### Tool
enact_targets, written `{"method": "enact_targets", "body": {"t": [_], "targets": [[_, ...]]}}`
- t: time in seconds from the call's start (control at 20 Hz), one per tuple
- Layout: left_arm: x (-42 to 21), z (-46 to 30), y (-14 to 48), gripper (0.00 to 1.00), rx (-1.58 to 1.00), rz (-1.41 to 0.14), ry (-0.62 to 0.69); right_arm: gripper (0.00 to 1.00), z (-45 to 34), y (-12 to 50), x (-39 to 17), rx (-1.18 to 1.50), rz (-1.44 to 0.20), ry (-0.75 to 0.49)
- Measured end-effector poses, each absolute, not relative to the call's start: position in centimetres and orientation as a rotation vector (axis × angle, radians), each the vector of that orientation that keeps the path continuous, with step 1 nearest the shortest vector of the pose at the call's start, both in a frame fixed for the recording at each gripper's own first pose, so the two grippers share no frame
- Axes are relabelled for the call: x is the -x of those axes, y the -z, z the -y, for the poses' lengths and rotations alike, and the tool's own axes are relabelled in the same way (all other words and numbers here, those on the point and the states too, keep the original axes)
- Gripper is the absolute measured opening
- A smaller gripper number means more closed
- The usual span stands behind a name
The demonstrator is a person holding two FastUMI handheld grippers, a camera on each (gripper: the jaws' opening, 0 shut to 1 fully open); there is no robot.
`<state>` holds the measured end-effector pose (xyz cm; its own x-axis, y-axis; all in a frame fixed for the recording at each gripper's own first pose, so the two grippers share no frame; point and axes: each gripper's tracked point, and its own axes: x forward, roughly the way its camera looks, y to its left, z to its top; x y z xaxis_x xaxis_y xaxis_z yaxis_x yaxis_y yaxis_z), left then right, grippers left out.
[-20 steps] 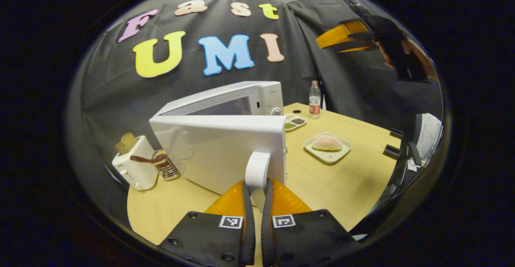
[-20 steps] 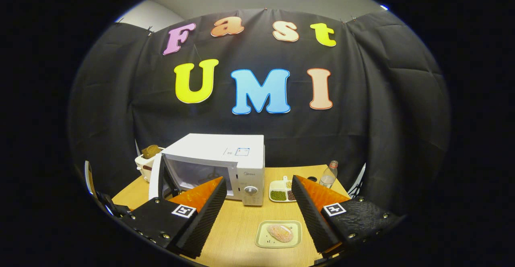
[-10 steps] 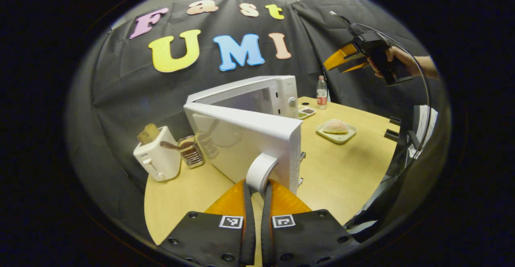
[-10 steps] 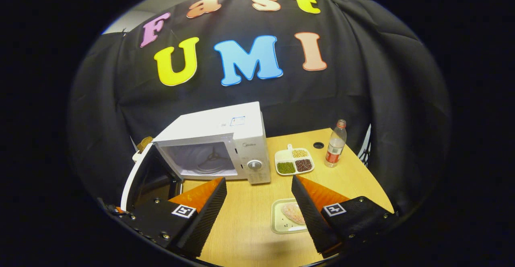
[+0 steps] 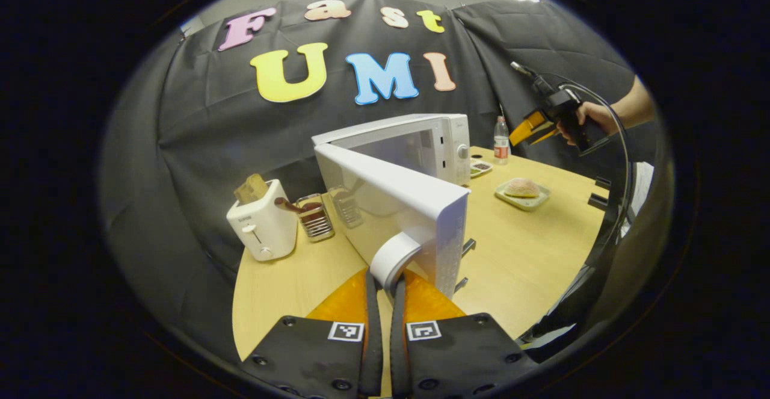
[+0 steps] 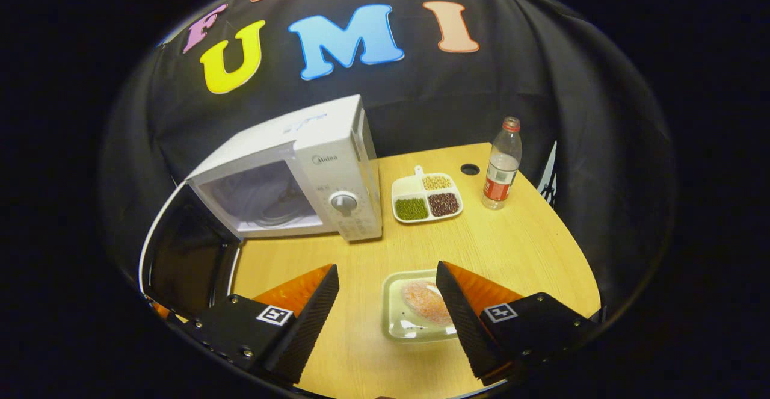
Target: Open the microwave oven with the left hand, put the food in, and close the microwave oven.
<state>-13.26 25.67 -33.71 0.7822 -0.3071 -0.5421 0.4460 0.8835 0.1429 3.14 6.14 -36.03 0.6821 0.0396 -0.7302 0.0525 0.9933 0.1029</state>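
Left gripper [image 5: 383, 278]: fingers nearly together, clamped on the white rounded door handle [image 5: 394, 256] at the near edge of the microwave door.
Right gripper [image 6: 387, 296]: jaws spread wide, nothing between them, hovering above the table over the food plate. Also visible in the left gripper view [image 5: 532, 129], held in a person's hand [image 5: 592, 119] at the far right, above the table.
Microwave: white box-shaped microwave oven [image 6: 313, 164] with a round dial on its right panel, standing at the far left of the light wooden table [image 6: 511, 248].
Door: white microwave door [image 5: 400, 206] swung wide open toward the near side; cavity exposed [image 6: 255, 197].
Food: pinkish-orange round food item [image 6: 424, 300] lying on a pale green square plate [image 6: 400, 321], on the table right of the microwave and nearer than it. Right gripper's right finger overlaps the plate's edge in the right gripper view; cannot tell if they touch.
Tray: white three-compartment dish [image 6: 427, 197] with green, tan and dark beans, just right of the microwave.
Bottle: clear plastic bottle with red cap and red label [image 6: 500, 164], upright, right of the bean dish.
Toaster: white toaster with a bread slice in it [image 5: 261, 218], left of the open door.
Rack: small metal wire holder [image 5: 313, 218] just right of the toaster, with a brown-handled utensil across it.
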Motion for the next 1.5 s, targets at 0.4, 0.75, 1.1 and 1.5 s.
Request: {"method": "enact_targets", "body": {"t": [0.4,0.75,1.1,1.5], "targets": [[13.6,-26.9,31.9,0.77,-0.283,-0.505,0.347,1.0,-2.6,41.5,-3.4,0.09,-0.954,-0.098],[15.7,-28.5,30.1,0.97,-0.259,-0.543,0.175,0.98,-1.7,45.5,-2.2,0.282,-1.066,-0.269],[15.9,-25.9,20.5,0.97,-0.173,-0.413,-0.015,0.96,-1.5,47.9,-1.9,0.233,-1.112,-0.326],[9.6,-17.0,10.9,1.0,-0.039,-0.2,0.04,0.69,-2.5,48.0,-1.3,0.196,-1.104,-0.314]]}}
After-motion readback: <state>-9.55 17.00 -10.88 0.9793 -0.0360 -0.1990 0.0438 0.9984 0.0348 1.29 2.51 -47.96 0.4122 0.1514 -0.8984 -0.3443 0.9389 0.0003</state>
